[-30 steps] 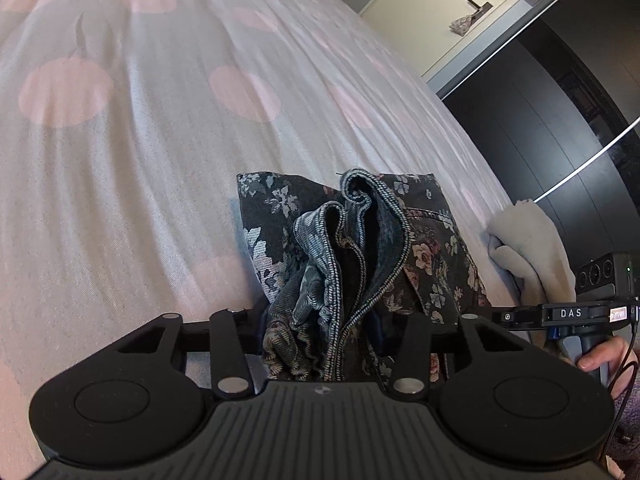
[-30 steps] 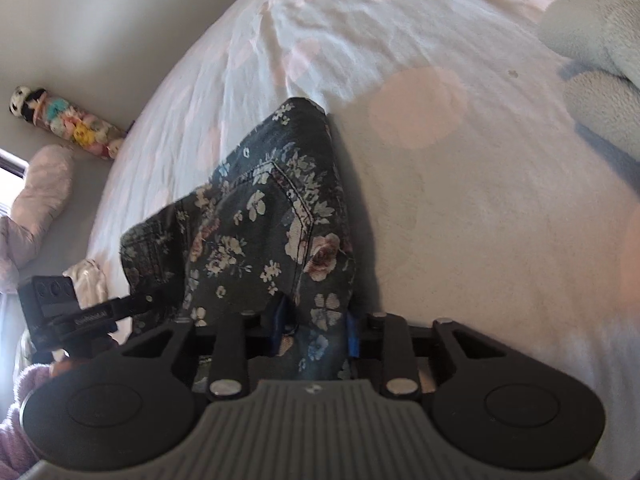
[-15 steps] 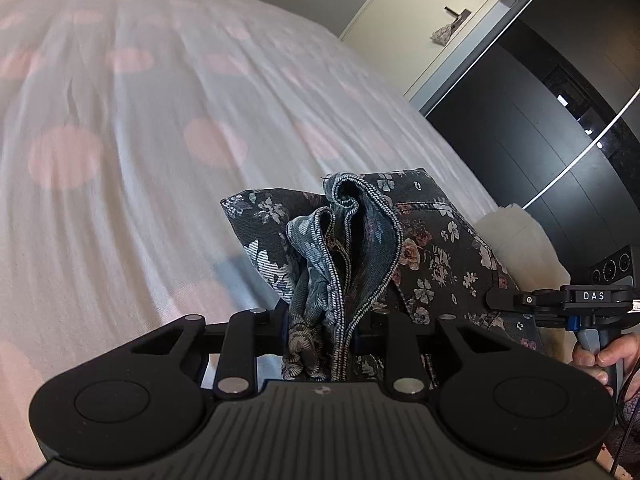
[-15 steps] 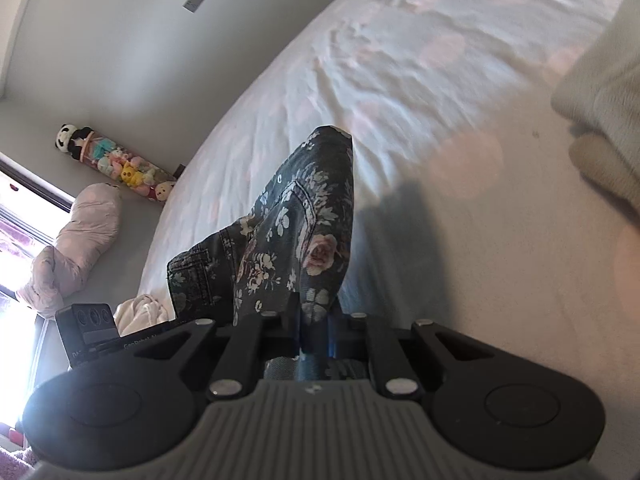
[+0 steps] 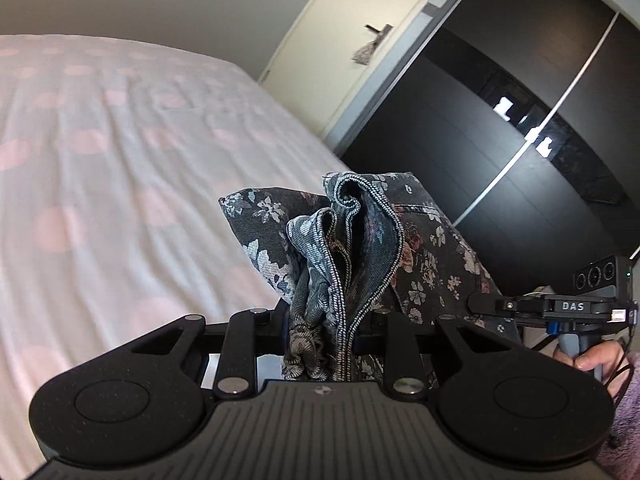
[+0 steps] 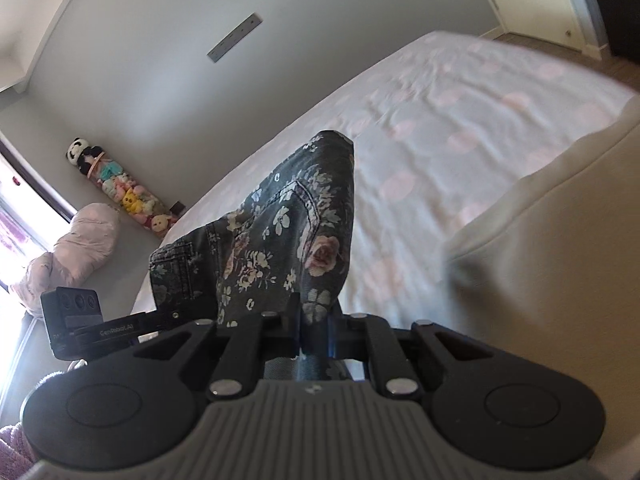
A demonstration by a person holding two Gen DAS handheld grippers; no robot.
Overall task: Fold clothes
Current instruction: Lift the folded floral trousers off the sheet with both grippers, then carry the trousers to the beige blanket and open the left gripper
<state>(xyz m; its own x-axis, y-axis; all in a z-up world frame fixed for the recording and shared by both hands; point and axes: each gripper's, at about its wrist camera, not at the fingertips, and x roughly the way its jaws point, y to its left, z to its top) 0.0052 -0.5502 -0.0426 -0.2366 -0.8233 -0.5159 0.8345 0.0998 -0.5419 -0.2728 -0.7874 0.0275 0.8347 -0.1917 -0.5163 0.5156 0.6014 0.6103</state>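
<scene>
**Floral jeans held up off the bed, ready to be laid or folded**

On the left, the left gripper [image 5: 320,344] is clamped narrow on a thick bunch of the jeans [image 5: 348,248]: several layers of dark floral denim with pale stitched seams rise between its fingers, and the top edges curl over. Beyond them lies the bed [image 5: 100,168], its pale sheet printed with pink spots; a door and a dark wardrobe stand behind. The jeans look clear of the sheet in this view, though the lowest part is hidden by the gripper body.

To the right, the cloth spans across to the right gripper [image 6: 316,332], which is pinched tight on another edge of the same jeans [image 6: 296,236]; a back pocket seam shows on the panel facing the camera. A cream garment [image 6: 552,248] fills the right of that view, near the gripper, its edges blurred.

The step in hand looks like the carry between folds: both grippers hold the garment aloft, already doubled. The next move likely calls for lowering both ends together onto a bare part of the sheet, keeping the layers even and away from the cream garment, then releasing one side to smooth or fold again.
</scene>
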